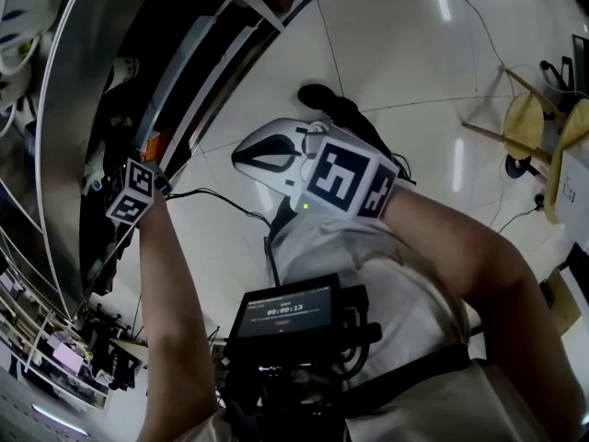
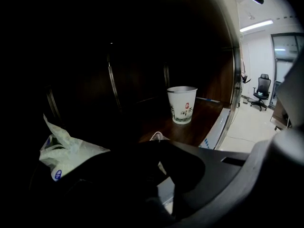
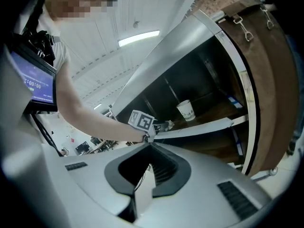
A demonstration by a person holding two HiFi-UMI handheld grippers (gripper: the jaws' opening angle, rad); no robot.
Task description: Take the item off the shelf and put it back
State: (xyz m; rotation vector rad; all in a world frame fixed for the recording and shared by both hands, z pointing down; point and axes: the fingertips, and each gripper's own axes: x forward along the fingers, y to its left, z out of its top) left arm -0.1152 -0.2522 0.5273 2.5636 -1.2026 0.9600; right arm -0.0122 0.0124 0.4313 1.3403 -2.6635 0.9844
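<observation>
My left gripper (image 1: 152,179) reaches into the dark shelf, and its marker cube (image 1: 133,191) shows at the shelf's edge. In the left gripper view its jaws (image 2: 159,144) are shut, and a crumpled white plastic bag (image 2: 66,151) with a blue mark spreads out to their left, with a white corner showing at the tips. A white paper cup (image 2: 182,105) with print stands upright further back on the brown shelf board (image 2: 209,122). The right gripper view shows the same cup (image 3: 186,110) and my left gripper (image 3: 164,125). My right gripper (image 1: 241,155) hangs outside over the floor, shut and empty.
The shelf has a curved metal frame (image 1: 74,90) and a brown side panel (image 3: 266,80). A small screen (image 1: 281,313) sits on the person's chest. A cable (image 1: 221,201) runs over the white floor. An office chair (image 2: 260,91) stands beyond the shelf.
</observation>
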